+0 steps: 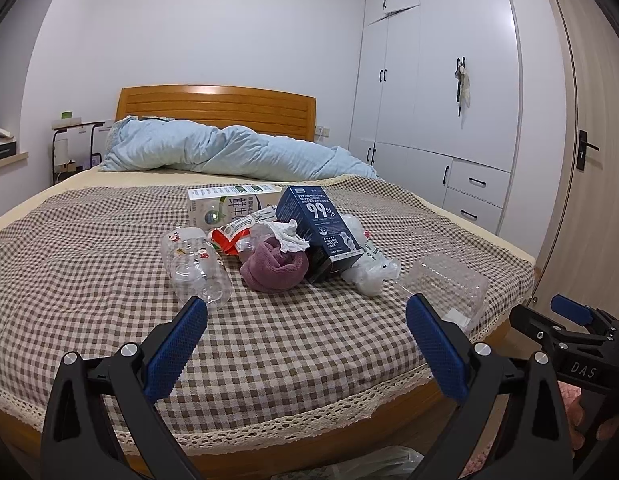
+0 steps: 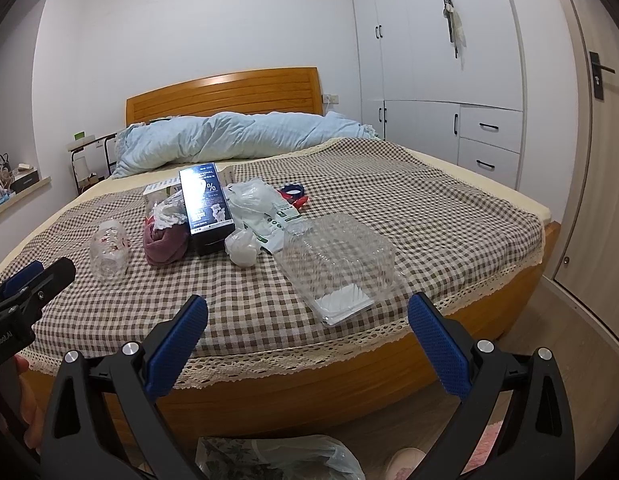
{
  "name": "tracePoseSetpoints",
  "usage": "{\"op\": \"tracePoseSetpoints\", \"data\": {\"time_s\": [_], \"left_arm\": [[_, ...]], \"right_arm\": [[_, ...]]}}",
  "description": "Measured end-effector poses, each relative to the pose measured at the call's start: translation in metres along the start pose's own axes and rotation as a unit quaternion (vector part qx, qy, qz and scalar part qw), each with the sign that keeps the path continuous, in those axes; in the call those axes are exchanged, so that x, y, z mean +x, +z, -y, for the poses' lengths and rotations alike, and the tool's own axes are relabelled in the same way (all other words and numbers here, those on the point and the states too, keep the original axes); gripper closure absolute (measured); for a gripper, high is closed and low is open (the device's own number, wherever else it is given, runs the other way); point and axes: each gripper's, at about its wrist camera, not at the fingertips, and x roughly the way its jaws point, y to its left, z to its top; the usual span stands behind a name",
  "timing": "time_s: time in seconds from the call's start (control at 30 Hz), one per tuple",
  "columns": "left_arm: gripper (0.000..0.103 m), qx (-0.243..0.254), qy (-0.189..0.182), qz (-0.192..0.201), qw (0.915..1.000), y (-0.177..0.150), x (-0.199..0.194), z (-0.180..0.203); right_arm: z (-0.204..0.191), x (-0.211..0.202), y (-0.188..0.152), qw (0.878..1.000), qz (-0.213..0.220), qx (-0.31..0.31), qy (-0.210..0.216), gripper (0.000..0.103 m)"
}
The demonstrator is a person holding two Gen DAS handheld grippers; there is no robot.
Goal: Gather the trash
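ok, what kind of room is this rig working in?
Almost certainly a home bedroom. A wooden-headboard bed with a checked cover fills the view, a rumpled blue duvet lies at its head, and a white built-in wardrobe lines the right wall. The trash is piled on the bed itself.

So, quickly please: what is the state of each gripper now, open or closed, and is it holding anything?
Left gripper: open, holding nothing, above the bed.
Right gripper: open, holding nothing, near the clear box.
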Motion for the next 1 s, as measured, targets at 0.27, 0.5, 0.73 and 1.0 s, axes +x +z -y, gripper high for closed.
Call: {"op": "tracePoseSetpoints", "data": {"time_s": [0.27,0.5,0.73,1.0], "left_arm": [[0.007,-0.001,-0.007,-0.001,1.0000,-0.0005,0.0006,0.0009],[0.007,0.002,-0.008,0.001,1.0000,-0.0009,0.0013,0.0035],[0.007,0.007,-0.010,0.004,0.9999,-0.0018,0.0006,0.0062],[0.007,0.008,-0.009,0.003,0.9999,-0.0023,0.0009,0.0078]], "right_arm": [[0.0011,0.0003,0.0001,1.000,-0.002,0.002,0.001,0.006],[0.0036,-0.0007,-0.0001,1.000,-0.001,0.004,0.000,0.006],[0.0057,-0.0027,0.0002,1.000,0.003,0.004,-0.002,0.006],[0.0057,-0.0030,0.0014,1.000,0.004,0.002,-0.002,0.006]]}}
